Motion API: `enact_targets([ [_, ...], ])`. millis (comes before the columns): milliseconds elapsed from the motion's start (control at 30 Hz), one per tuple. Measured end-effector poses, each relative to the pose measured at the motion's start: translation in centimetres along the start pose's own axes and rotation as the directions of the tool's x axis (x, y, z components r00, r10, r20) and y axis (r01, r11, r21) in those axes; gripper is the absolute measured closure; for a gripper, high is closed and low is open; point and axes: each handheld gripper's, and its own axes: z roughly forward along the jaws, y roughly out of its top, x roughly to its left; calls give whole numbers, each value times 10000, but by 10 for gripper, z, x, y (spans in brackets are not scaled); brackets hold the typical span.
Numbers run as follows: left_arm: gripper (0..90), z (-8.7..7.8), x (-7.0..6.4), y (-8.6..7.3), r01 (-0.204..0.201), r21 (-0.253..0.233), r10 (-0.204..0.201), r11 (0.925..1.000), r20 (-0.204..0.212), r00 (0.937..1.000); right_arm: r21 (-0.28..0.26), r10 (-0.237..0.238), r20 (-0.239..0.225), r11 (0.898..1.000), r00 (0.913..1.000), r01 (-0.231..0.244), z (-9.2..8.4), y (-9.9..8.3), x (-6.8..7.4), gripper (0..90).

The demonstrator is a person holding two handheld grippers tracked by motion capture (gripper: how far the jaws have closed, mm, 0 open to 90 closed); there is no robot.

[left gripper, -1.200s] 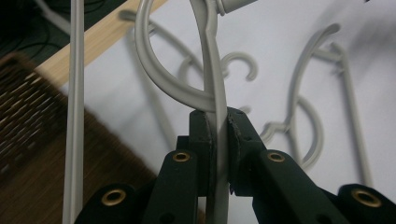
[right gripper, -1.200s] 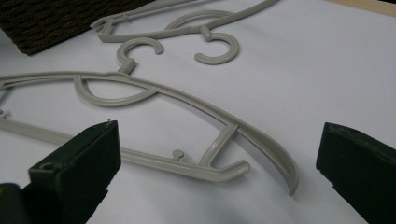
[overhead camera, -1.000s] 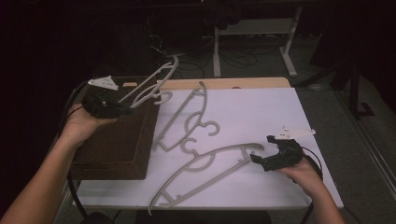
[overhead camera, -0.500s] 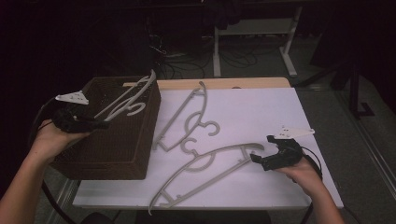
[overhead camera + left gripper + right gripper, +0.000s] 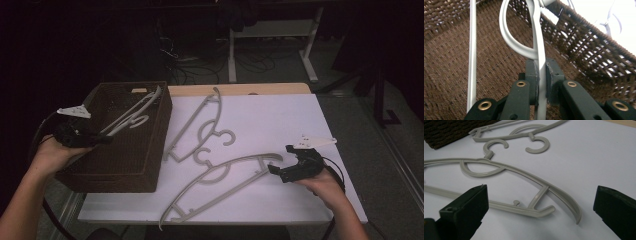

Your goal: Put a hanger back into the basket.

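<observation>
Evidently, a hanger [image 5: 539,37] is clamped by the left gripper [image 5: 541,82] over the basket [image 5: 150,165] for stowing; the right gripper [image 5: 540,212] is held open at the next hanger [image 5: 529,180].

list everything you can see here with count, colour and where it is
hangers: 3, grey; one in the basket, clamped by the left gripper; one flat on the sheet beside the basket; one flat on the sheet near the front edge, its end in front of the right gripper
basket: 1, dark brown woven, table's left end
sheet: 1, white, covering the table
table: 1, light wood, bare strip at the far edge
left gripper: 1, black, over the basket, jaws shut on a hanger
right gripper: 1, black, on the sheet at right, jaws open
</observation>
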Motion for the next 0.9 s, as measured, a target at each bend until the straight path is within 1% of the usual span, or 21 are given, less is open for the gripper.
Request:
enact_targets([
  [133, 818, 9, 5, -2, 54, 207, -57, 9998, 151, 9999, -11, 53, 13, 10000, 10000, -53, 0, 0, -1, 0],
  [167, 817, 12, 5, -1, 36, 183, -39, 9998, 179, 9998, -9, 48, 9, 10000, 10000, -48, 0, 0, -1, 0],
  [267, 819, 19, 6, 0, 81, 361, -92, 9993, 312, 9995, 13, 33, 9, 10000, 10000, -33, 0, 0, 0, 0],
  [367, 818, 30, 11, -1, 51, 681, -66, 9977, 227, 9997, 0, 23, 14, 10000, 10000, -23, 0, 0, 0, 0],
  [400, 817, 32, 13, -3, 74, 728, -97, 9973, 322, 9994, -10, 36, 12, 10000, 10000, -36, 0, 0, -1, 0],
  [433, 815, 33, 14, -5, 101, 723, -127, 9973, 345, 9993, -21, 29, 16, 10000, 10000, -29, -1, 0, -1, 0],
  [533, 799, 33, 17, -10, 281, 437, -302, 9987, 485, 9984, -34, 45, 12, 10000, 10000, -45, -1, 0, -1, 0],
  [567, 768, 33, 17, -11, 280, 417, -298, 9987, 425, 9987, -25, 59, 8, 10000, 10000, -59, -1, 0, -1, 0],
  [600, 673, 34, 17, -12, 291, 445, -306, 9986, 335, 9990, -19, 58, 12, 10000, 10000, -58, -1, 0, -1, 0],
  [633, 598, 34, 17, -13, 275, 491, -290, 9984, 310, 9991, -15, 68, 10, 10000, 10000, -68, 0, 0, -1, 0],
  [667, 576, 34, 17, -14, 286, 506, -300, 9983, 268, 9992, -18, 51, 6, 10000, 10000, -51, 0, 0, -1, 0],
  [733, 492, 33, 18, -14, 384, 426, -388, 9984, 96, 9992, -1, 10, -8, 10000, 10000, -10, 0, 0, 0, 0],
  [800, 424, 32, 18, -12, 487, 160, -487, 9987, -2, 9988, -3, 11, -9, 10000, 10000, -11, 0, 0, 0, 0],
  [867, 372, 29, 16, -8, 590, -262, -590, 9979, 24, 9983, -14, 15, -1, 10000, 10000, -15, 0, 0, 0, 0],
  [900, 353, 27, 15, -6, 581, -399, -579, 9975, 38, 9983, -31, 24, -9, 10000, 10000, -24, 0, 0, 0, 0],
])
